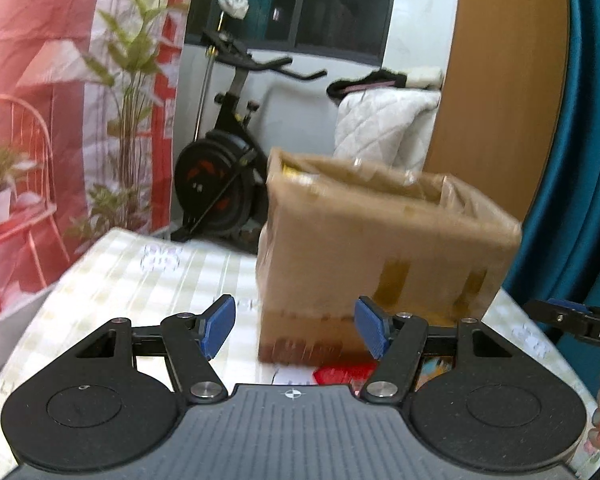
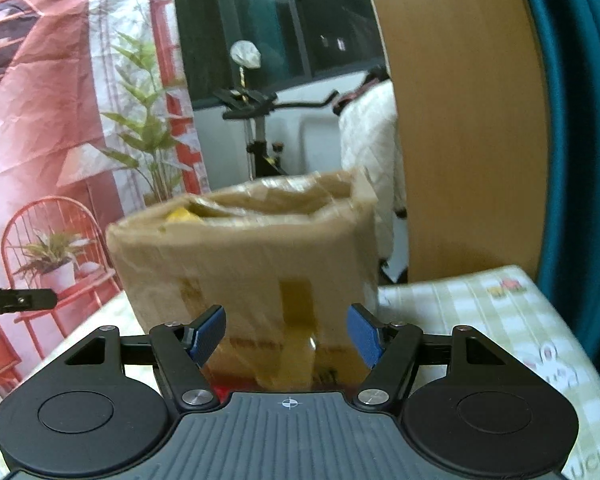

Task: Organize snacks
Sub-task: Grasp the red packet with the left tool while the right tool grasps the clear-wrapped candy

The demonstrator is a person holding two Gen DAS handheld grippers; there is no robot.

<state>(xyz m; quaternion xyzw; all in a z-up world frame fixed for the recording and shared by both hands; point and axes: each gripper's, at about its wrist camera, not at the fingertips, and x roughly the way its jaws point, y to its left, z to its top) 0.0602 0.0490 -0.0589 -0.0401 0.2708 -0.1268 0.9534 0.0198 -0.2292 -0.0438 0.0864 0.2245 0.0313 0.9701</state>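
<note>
Checkered tabletop (image 2: 480, 300), box (image 2: 252, 264) dead ahead of the right claw (image 2: 286, 334); left claw (image 1: 296, 328) sits off-side, both spread, empty.

Bright, even light; motion blur; fisheye-bent edges.

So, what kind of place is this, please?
Most likely a room in a home, not a shop or workshop. An exercise bike stands by the window, a quilted white blanket hangs nearby, and the cardboard box sits on a table with a checked cloth.
</note>
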